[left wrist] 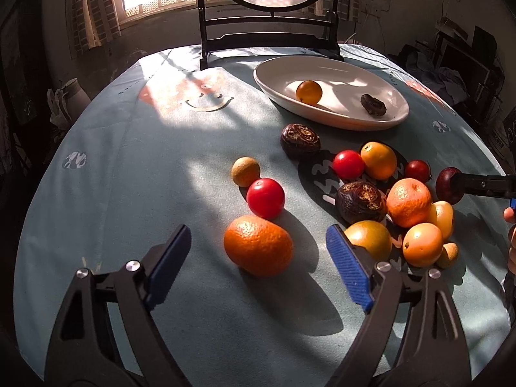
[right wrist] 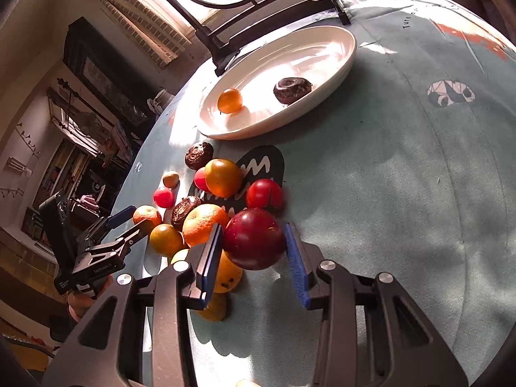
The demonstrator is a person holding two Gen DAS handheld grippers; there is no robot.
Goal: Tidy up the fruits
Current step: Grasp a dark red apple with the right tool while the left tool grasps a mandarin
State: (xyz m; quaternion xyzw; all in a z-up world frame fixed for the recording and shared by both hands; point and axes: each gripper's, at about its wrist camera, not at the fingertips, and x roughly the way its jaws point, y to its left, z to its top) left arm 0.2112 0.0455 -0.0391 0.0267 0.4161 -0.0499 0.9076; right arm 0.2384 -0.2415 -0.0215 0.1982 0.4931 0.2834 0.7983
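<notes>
The right gripper point(right wrist: 253, 251) clamped a dark red plum point(right wrist: 253, 238) at frame centre, seemingly bound for the white dish point(right wrist: 322, 74); the left gripper point(left wrist: 258, 258) gaped unclenched around an orange point(left wrist: 258, 245).

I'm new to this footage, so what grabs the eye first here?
The dark red plum sits between the fingers of the right hand-held gripper. Beside it, a bright fruit pile crowds the blue tablecloth. Behind, a white oval dish holds only two pieces.
</notes>
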